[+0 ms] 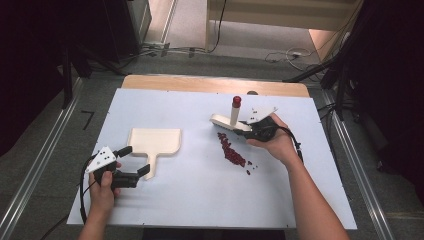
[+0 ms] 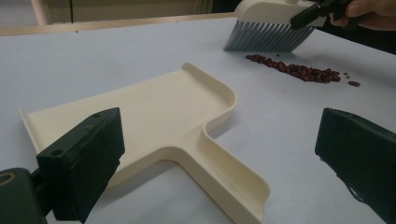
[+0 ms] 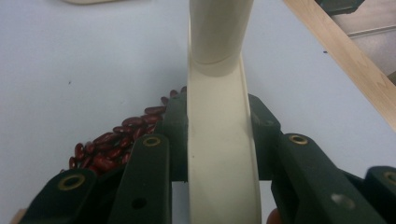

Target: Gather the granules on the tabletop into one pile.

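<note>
Cream plastic hand brush (image 1: 226,121) with grey bristles and an upright handle capped in red was clamped in the right gripper (image 1: 248,128). In the right gripper view both black jaws pressed the flat cream back of the brush (image 3: 219,154) from either side, the round handle rising straight ahead of them. Brush stood bristles-down on the tabletop (image 1: 200,200), white-covered with a wooden edge at the far side.

Heap of dark red kidney beans (image 1: 231,150) lay in a narrow streak just beside the right gripper, on the person's side of the brush; a few loose beans sat at the near end of the streak. In the right gripper view the beans (image 3: 112,140) showed close against the left jaw. In the left gripper view the bristles (image 2: 268,37) stood just short of the far end of the bean line (image 2: 299,70).

Cream plastic dustpan (image 1: 154,142), flat tray with a short handle, lay well apart from the brush and directly ahead of the left gripper (image 1: 136,161). Its handle (image 2: 224,177) pointed back between the left jaws. Those jaws stood wide, one on each side of the handle, neither touching it. Left hand (image 1: 102,185) rested low near the tabletop's near edge.
</note>
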`<state>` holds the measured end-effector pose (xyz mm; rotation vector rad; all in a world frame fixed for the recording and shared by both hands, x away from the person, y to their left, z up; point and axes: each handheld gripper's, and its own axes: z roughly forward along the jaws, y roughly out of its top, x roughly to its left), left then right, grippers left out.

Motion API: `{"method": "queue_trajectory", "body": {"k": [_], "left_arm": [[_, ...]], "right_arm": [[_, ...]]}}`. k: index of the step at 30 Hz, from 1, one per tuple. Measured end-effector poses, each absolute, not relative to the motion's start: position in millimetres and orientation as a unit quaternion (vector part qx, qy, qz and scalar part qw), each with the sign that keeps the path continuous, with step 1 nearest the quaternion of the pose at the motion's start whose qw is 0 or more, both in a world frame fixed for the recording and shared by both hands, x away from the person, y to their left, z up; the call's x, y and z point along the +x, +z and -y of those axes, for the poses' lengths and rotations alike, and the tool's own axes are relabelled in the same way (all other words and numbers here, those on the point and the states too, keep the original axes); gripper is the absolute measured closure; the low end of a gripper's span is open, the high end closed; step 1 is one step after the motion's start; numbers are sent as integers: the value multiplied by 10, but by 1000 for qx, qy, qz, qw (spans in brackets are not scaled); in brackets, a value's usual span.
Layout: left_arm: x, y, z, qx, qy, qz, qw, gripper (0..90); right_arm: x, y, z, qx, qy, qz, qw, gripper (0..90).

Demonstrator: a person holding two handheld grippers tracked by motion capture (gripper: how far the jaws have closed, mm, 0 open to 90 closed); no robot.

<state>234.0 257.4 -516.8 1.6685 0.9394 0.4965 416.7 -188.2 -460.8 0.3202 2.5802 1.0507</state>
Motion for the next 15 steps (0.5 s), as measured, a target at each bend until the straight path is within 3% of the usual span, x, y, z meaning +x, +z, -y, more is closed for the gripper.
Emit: {"method": "queue_trajectory", "body": {"k": [15], "left_arm": [[2355, -5169, -2567, 708, 211, -396, 545, 19]], "right_arm": [[3854, -4669, 2100, 60, 378, -912, 149, 655]]}}
